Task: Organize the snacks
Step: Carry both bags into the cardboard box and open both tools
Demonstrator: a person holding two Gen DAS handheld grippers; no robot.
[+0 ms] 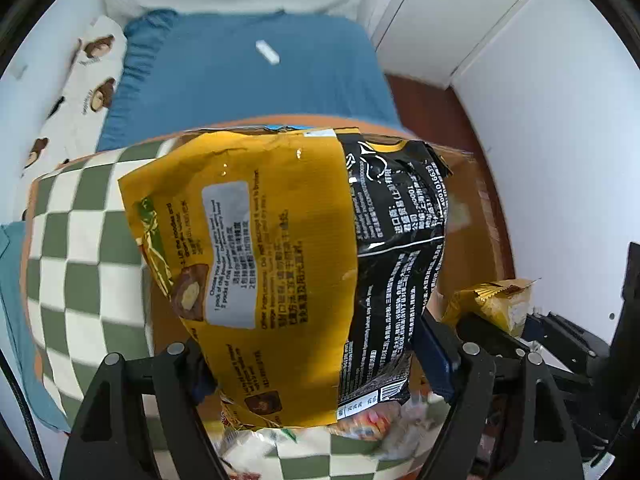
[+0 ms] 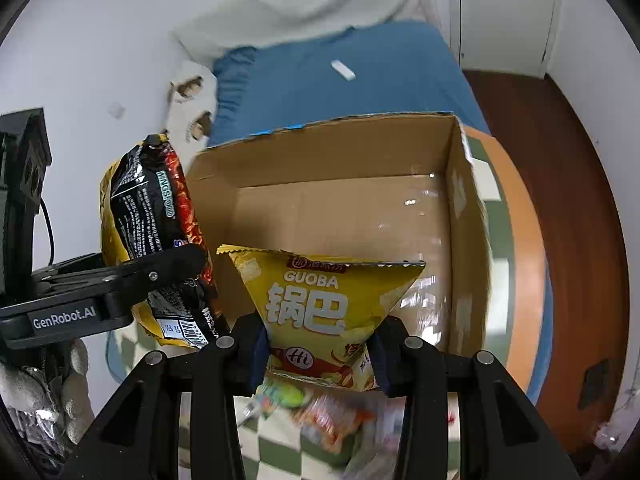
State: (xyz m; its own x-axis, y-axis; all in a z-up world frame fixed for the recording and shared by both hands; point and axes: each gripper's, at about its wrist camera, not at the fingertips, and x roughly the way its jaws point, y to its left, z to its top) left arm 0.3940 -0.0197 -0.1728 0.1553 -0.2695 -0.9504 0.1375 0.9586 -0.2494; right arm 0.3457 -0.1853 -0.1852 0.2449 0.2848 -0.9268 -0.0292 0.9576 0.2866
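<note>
My left gripper (image 1: pixel 316 360) is shut on two noodle packs held together, a yellow pack (image 1: pixel 256 248) and a black pack (image 1: pixel 396 264), lifted above the table. The right wrist view shows that pair from the side, the black pack (image 2: pixel 156 208) in front, clamped by the left gripper (image 2: pixel 160 276). My right gripper (image 2: pixel 320 350) is shut on a yellow Guoba snack bag (image 2: pixel 316 300), hanging just before the open cardboard box (image 2: pixel 340 208). The box looks empty inside. That same bag (image 1: pixel 496 300) peeks in at the right of the left wrist view.
A green-and-white checkered cloth (image 1: pixel 80 240) covers the orange-rimmed table. Several loose snack packets (image 2: pixel 328 412) lie blurred beneath the grippers. Behind stands a blue bed (image 1: pixel 248 80) with a small white object (image 1: pixel 267 51) on it, white cupboards (image 1: pixel 500 20) and wooden floor (image 2: pixel 560 140).
</note>
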